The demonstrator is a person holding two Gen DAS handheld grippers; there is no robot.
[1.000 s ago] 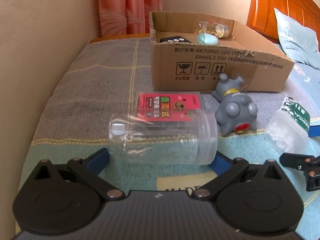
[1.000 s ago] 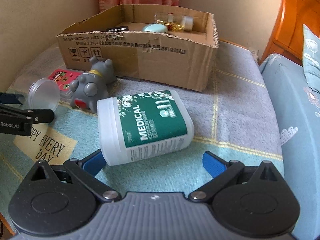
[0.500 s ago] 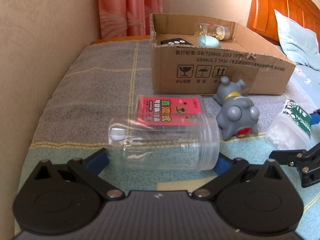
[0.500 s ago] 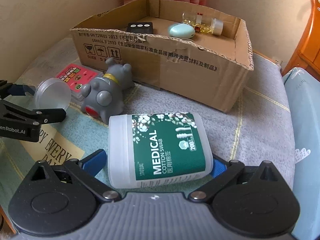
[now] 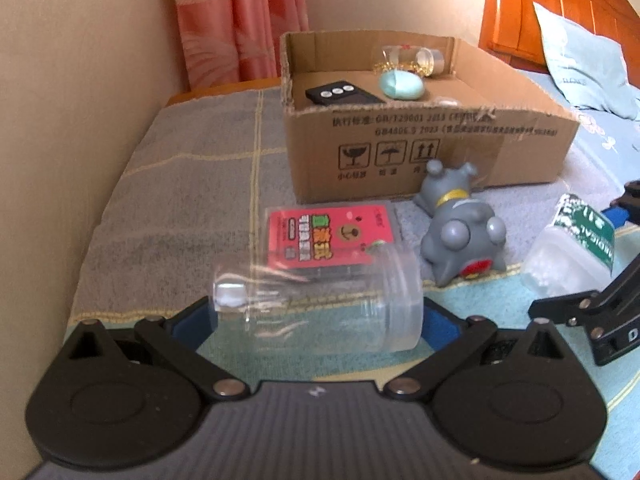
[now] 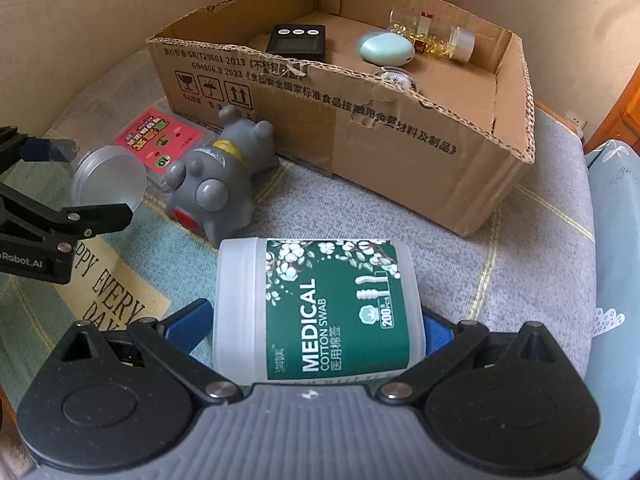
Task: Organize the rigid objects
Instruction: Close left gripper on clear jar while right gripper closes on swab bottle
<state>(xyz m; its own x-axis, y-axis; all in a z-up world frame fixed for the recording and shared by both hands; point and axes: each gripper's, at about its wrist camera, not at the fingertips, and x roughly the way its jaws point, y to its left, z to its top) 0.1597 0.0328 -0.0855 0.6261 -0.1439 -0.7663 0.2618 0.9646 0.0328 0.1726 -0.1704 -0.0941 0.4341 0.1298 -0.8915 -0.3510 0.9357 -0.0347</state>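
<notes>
Claws both busy: left claw point(image 5: 316, 316) clamped on the clear jar point(image 5: 320, 300), right claw point(image 6: 318, 322) gripping the swab tub point(image 6: 316, 312).

The tub point(image 6: 320, 312) reads "MEDICAL COTTON SWAB"; the cardboard box point(image 6: 400, 120) "GB4806.9 2023".

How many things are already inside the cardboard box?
4 visible: black remote at the left, mint oval case mid-box, clear bottle of yellow beads at the back, small clear round item behind the front wall. More may be hidden.
</notes>
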